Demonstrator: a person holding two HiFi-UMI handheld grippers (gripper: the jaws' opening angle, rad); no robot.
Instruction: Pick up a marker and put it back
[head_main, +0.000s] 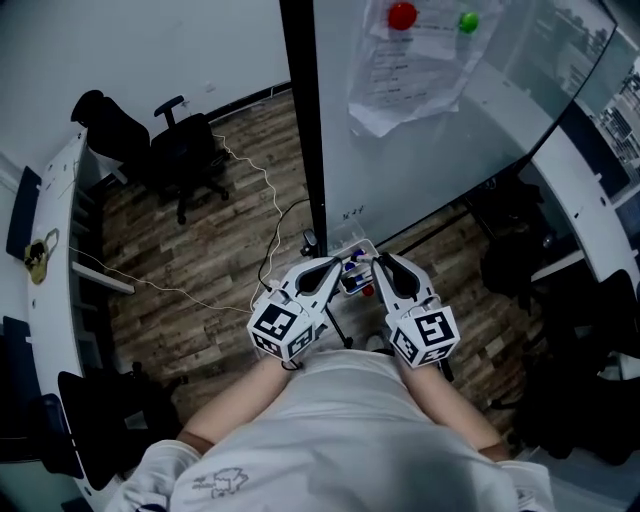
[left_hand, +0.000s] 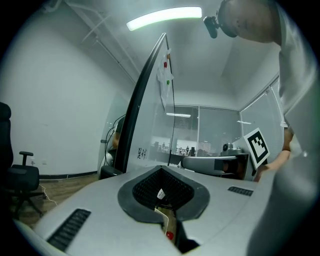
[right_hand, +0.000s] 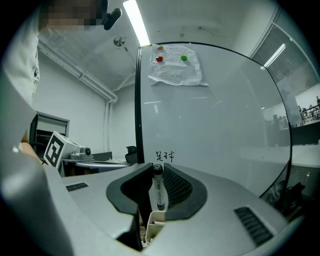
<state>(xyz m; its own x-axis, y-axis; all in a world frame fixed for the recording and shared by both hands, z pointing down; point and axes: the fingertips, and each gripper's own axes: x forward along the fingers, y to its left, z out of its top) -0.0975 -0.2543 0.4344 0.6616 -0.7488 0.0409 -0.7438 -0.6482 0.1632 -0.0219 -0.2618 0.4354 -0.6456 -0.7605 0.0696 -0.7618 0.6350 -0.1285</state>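
Your right gripper (head_main: 378, 262) is pinching a marker (right_hand: 158, 190) between its pads. The marker's round end is up at the jaw tips, just over the marker holder (head_main: 357, 248) at the lower left corner of the whiteboard (head_main: 450, 130), close to the board's black frame edge. Your left gripper (head_main: 334, 266) is right beside it, jaws pressed together on nothing, and the holder's cream wall and a red cap (left_hand: 170, 235) show through the gap below them.
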